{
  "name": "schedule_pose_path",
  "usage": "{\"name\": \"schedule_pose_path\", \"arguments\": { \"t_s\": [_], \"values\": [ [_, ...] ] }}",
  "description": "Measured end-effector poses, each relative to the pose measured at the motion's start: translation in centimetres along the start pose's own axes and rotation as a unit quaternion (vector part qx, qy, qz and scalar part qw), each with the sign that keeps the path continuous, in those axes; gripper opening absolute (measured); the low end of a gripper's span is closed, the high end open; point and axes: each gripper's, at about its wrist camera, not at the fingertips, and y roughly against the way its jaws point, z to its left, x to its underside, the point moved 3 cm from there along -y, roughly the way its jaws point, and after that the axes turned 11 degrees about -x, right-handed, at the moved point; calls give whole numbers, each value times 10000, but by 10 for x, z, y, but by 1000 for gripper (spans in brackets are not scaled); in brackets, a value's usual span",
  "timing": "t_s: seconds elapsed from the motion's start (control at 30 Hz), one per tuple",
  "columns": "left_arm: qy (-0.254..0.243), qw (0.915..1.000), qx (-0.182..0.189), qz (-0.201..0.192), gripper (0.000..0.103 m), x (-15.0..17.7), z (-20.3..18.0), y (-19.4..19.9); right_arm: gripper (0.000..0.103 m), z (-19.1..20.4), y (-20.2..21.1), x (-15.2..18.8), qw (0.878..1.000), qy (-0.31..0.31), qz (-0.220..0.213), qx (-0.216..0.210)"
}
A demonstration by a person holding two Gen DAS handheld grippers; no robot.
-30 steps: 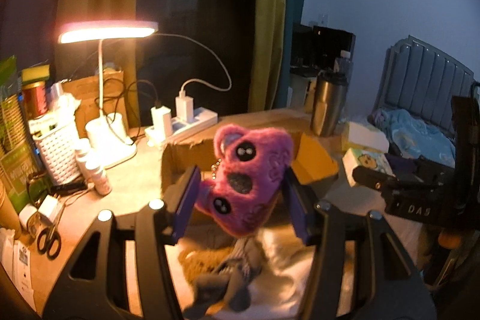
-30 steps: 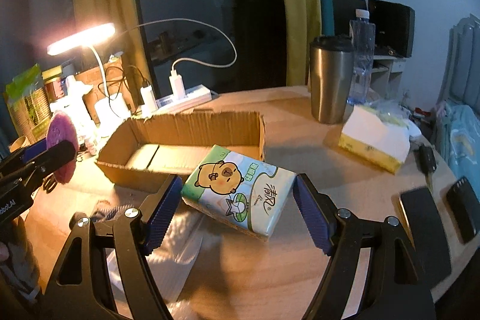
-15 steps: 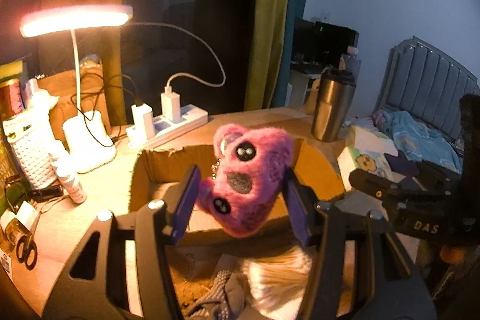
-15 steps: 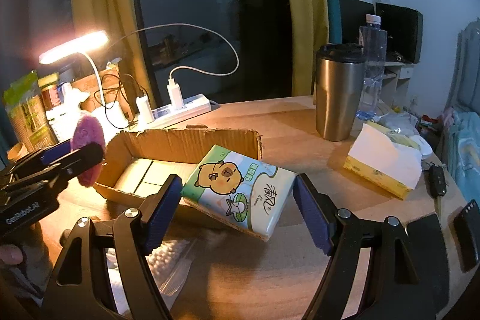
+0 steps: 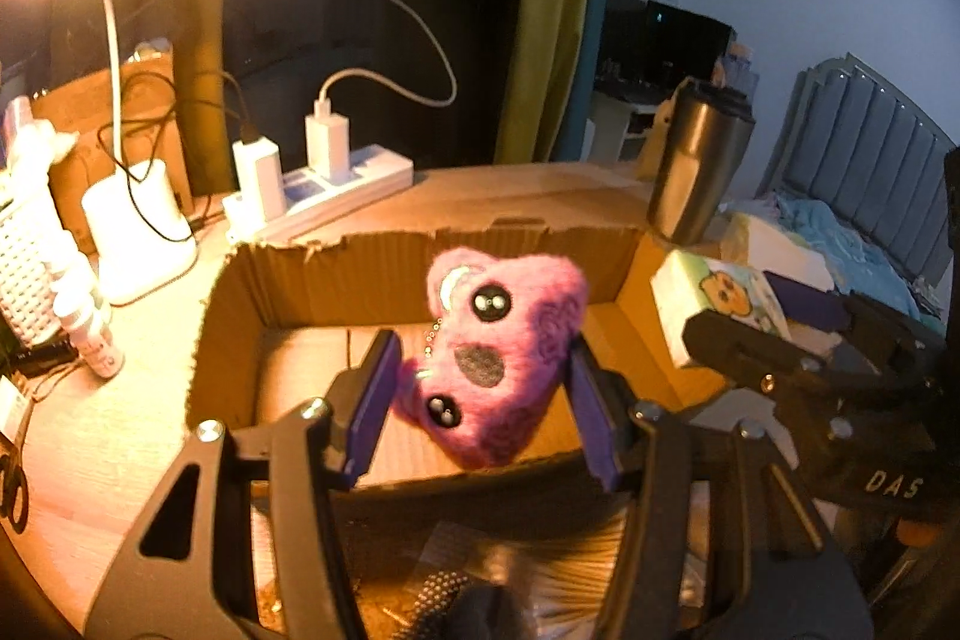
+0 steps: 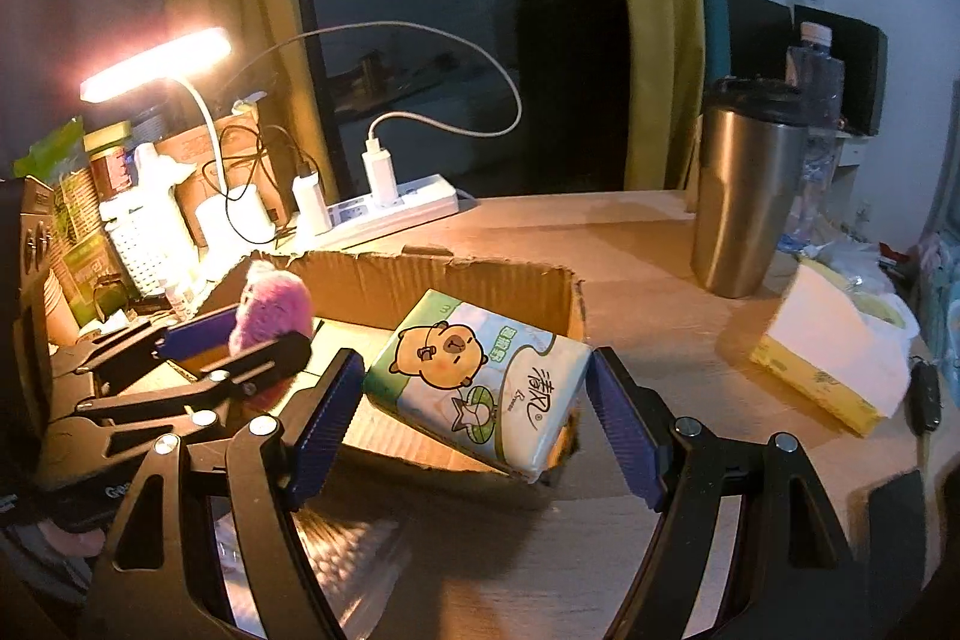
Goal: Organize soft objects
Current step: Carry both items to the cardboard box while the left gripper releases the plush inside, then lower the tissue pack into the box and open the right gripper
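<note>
My left gripper (image 5: 480, 400) is shut on a fuzzy pink plush toy (image 5: 498, 340) with black eyes, held over the open cardboard box (image 5: 312, 268). In the right wrist view the same plush toy (image 6: 270, 304) shows at the left gripper (image 6: 240, 340), above the box's left part. My right gripper (image 6: 474, 412) is shut on a pack of tissues (image 6: 480, 376) printed with a cartoon animal, and holds it over the right end of the cardboard box (image 6: 468, 280). The tissue pack (image 5: 714, 304) also appears at the right of the left wrist view.
A lit desk lamp (image 6: 156, 64), a power strip with chargers (image 6: 390, 208), a steel tumbler (image 6: 744, 184), a water bottle (image 6: 816, 100) and a yellow tissue box (image 6: 828, 352) stand on the wooden table (image 6: 648, 292). A bag of cotton swabs (image 6: 336, 556) lies near the front edge.
Both grippers have moved forward toward the cardboard box, the left one also lower. The plush toy and the tissue pack now hang over the box's inside. Both grips are unchanged.
</note>
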Motion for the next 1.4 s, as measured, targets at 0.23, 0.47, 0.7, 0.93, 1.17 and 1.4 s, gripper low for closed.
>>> {"name": "schedule_pose_path", "arguments": {
  "t_s": [0.23,0.47,0.7,0.93,1.17,1.4],
  "values": [
    [20,9993,84,363,60,4,1,-13,79,-2,-14,6,9997,-68,225,-33],
    [82,9987,60,505,72,6,7,-11,80,-1,-16,6,9996,-111,252,41],
    [193,9988,77,437,76,7,17,4,81,7,-5,1,9998,-5,137,108],
    [258,9989,104,382,76,9,25,22,81,17,11,-1,9997,49,32,216],
    [280,9992,112,244,76,11,34,43,81,30,27,2,9995,91,-47,294],
    [282,9994,134,112,77,15,39,64,81,45,41,7,9993,158,-99,321]
  ]
}}
